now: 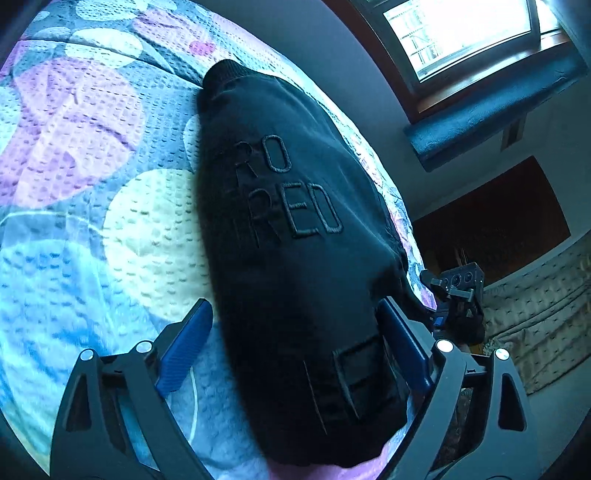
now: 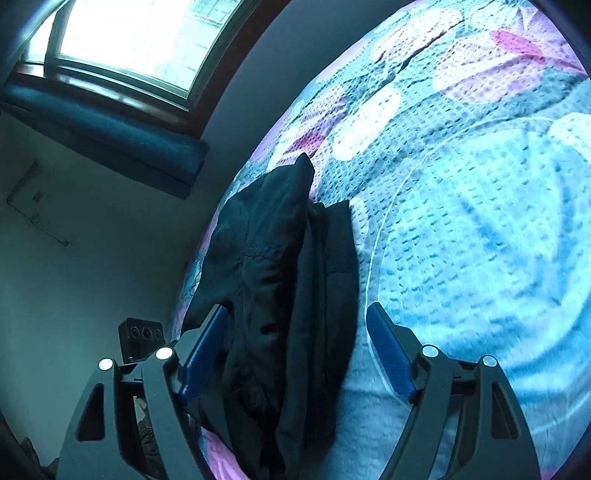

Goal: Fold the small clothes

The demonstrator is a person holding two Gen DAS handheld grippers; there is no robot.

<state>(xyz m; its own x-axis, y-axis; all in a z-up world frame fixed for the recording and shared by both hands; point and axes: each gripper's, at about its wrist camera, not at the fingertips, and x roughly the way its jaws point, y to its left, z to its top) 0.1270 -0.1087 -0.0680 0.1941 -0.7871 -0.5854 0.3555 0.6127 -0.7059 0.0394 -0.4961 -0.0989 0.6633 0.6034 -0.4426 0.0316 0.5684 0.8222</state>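
Observation:
A small black garment [image 1: 291,229] with raised black letters lies folded into a long strip on the patterned bedspread [image 1: 92,192]. My left gripper [image 1: 295,314] is open, its blue fingers [image 1: 184,343] on either side of the garment's near end. In the right wrist view the same garment [image 2: 280,280] shows as a bunched dark strip near the bed's edge. My right gripper [image 2: 297,317] is open, its blue fingers [image 2: 388,347] straddling the cloth. The right gripper's body [image 1: 461,291] shows in the left wrist view beyond the garment.
The bedspread [image 2: 461,221] has blue, white, pink and grey patches. The bed's edge runs next to the garment. Beyond it are a grey wall, a window [image 1: 461,33] with a dark ledge [image 2: 110,147], and a dark opening [image 1: 495,221].

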